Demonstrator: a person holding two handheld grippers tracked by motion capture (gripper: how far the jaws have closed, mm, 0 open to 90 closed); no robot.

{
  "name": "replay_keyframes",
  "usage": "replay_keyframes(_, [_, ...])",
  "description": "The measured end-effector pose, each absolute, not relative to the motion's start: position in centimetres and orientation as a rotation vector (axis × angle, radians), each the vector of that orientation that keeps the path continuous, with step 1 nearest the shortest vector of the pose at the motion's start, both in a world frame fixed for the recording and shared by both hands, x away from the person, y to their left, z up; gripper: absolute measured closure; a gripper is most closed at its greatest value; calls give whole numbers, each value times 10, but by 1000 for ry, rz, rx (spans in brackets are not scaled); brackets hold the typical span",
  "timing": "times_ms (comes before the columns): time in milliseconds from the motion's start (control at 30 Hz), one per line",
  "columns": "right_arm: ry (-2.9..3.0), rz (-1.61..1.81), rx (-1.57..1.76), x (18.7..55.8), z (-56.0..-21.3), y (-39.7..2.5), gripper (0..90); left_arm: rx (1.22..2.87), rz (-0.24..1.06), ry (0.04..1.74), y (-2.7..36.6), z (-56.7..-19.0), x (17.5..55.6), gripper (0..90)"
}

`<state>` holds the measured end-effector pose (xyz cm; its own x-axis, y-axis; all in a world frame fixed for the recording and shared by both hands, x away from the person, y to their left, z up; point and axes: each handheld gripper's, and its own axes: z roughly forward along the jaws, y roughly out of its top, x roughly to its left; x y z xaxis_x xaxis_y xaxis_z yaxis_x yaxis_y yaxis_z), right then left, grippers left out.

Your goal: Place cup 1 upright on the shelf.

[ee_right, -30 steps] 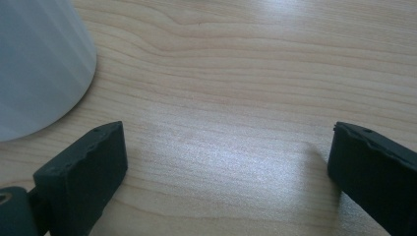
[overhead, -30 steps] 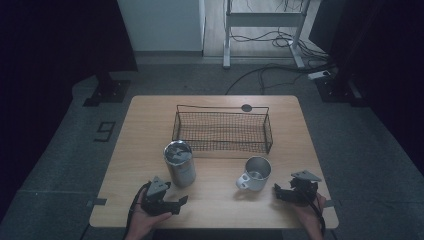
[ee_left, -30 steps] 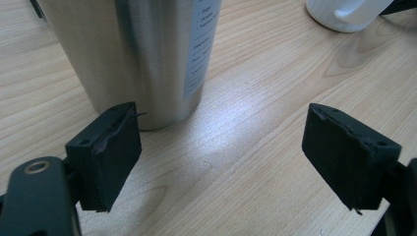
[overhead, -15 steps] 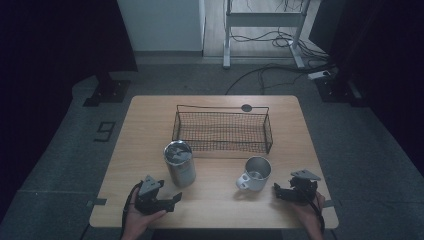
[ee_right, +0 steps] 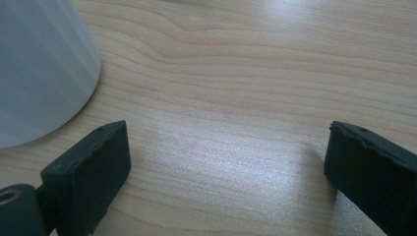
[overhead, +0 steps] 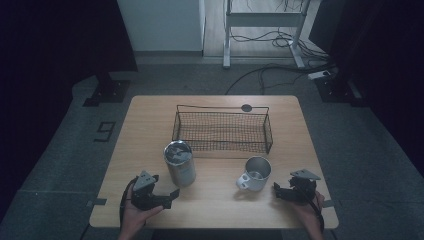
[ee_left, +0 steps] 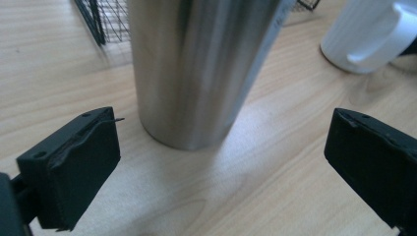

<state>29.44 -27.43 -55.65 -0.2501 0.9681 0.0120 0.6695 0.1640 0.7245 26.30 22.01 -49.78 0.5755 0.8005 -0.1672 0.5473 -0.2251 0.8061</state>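
The steel tumbler (overhead: 180, 163) stands upright at the lower centre-left of the high view, its long axis vertical and its open mouth facing up, just in front of the wire basket (overhead: 223, 130). The left gripper (overhead: 169, 197) sits just below it, jaws spread wide and empty, pointed at its base. In the left gripper view the tumbler (ee_left: 196, 69) is cut off at the top edge. The white mug (overhead: 255, 172) stands lower centre-right, its handle apparently turned toward lower left. The right gripper (overhead: 278, 191), jaws also apart, rests near it.
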Motion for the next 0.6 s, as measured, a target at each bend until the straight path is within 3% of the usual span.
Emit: replay_keyframes(600, [1987,864,1548,294,-557,-274,35,1888,374,1052,214,-482,283,0])
